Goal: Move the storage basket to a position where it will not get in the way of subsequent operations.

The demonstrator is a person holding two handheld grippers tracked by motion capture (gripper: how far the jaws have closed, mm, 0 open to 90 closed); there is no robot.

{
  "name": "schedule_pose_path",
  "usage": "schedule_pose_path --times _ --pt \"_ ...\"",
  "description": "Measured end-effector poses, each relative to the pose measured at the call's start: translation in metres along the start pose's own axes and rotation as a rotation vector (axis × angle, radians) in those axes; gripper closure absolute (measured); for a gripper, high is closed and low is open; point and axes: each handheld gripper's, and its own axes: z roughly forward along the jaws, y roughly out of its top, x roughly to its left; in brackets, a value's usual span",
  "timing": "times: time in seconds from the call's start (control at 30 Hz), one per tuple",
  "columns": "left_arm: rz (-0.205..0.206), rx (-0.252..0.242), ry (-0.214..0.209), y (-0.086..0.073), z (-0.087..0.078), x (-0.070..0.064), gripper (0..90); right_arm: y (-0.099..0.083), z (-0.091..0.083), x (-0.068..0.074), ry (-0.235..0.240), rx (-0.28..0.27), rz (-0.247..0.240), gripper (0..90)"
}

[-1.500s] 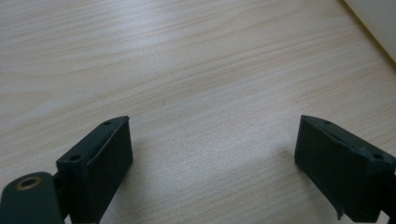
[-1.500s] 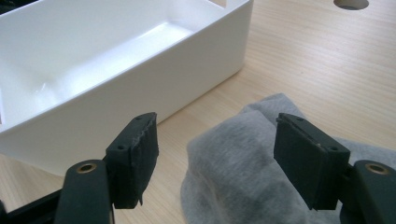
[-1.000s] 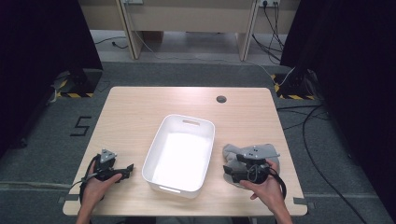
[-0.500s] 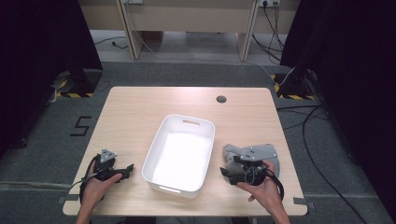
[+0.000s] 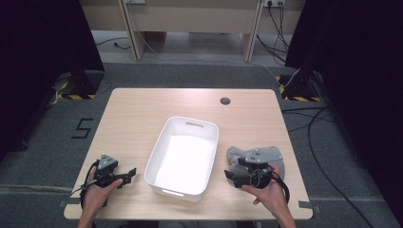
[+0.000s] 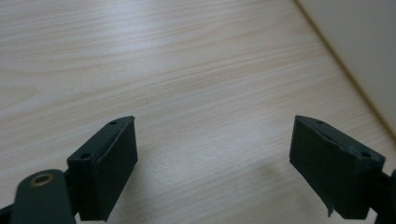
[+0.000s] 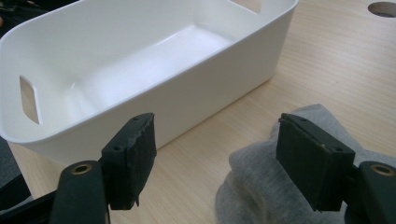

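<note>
A white plastic bin [image 5: 184, 156] stands empty in the middle of the wooden table [image 5: 142, 114]; its long side wall [image 7: 196, 93] is close ahead in the right gripper view. To its right lies a crumpled grey cloth [image 5: 271, 154], seen low and close as grey cloth [image 7: 261, 182]. My right gripper [image 5: 230, 176] is open, low over the cloth's near edge, jaws wide apart and pointing toward the bin; right gripper [image 7: 217, 156] holds nothing. My left gripper [image 5: 131, 174] rests open on bare wood left of the bin; left gripper [image 6: 212, 165] is empty.
A round cable hole [image 5: 225, 100] sits near the table's far edge. The bin's edge [image 6: 373, 51] shows at the right of the left gripper view. Dark curtains, cables and floor surround the table.
My right gripper has drawn slightly back toward the table's front edge and turned a little toward the bin. The left gripper has stayed put.
</note>
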Motion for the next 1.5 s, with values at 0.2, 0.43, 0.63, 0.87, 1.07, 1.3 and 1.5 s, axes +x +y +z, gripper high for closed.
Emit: schedule_pose_path --times 0.2,0.43,0.63,0.87,1.07,1.3,1.5 --pt "0.034 -0.035 -0.068 -0.011 -0.029 -0.027 14.4 0.001 -0.002 0.0 -0.004 -0.001 -0.003 29.0" --pt "0.031 -0.038 -0.139 -0.027 -0.045 -0.054 14.3 -0.001 0.002 -0.002 0.007 0.011 0.001 29.0" --pt "0.075 -0.064 -0.19 -0.025 -0.047 -0.085 14.3 -0.001 -0.002 -0.005 -0.001 0.0 0.006 29.1" --pt "0.108 -0.056 -0.183 -0.02 -0.03 -0.112 14.3 0.0 -0.007 -0.006 -0.005 -0.012 0.006 29.0" --pt "0.054 -0.067 -0.172 -0.011 -0.022 -0.109 9.7 -0.001 -0.004 -0.006 0.004 -0.001 0.004 29.1" --pt "0.016 -0.042 -0.141 0.004 -0.016 -0.082 13.6 -0.002 -0.004 -0.007 0.005 -0.001 0.005 29.1" --pt "-0.058 -0.02 -0.12 0.017 -0.004 -0.048 12.4 0.0 -0.003 -0.005 0.013 0.002 0.001 29.1"
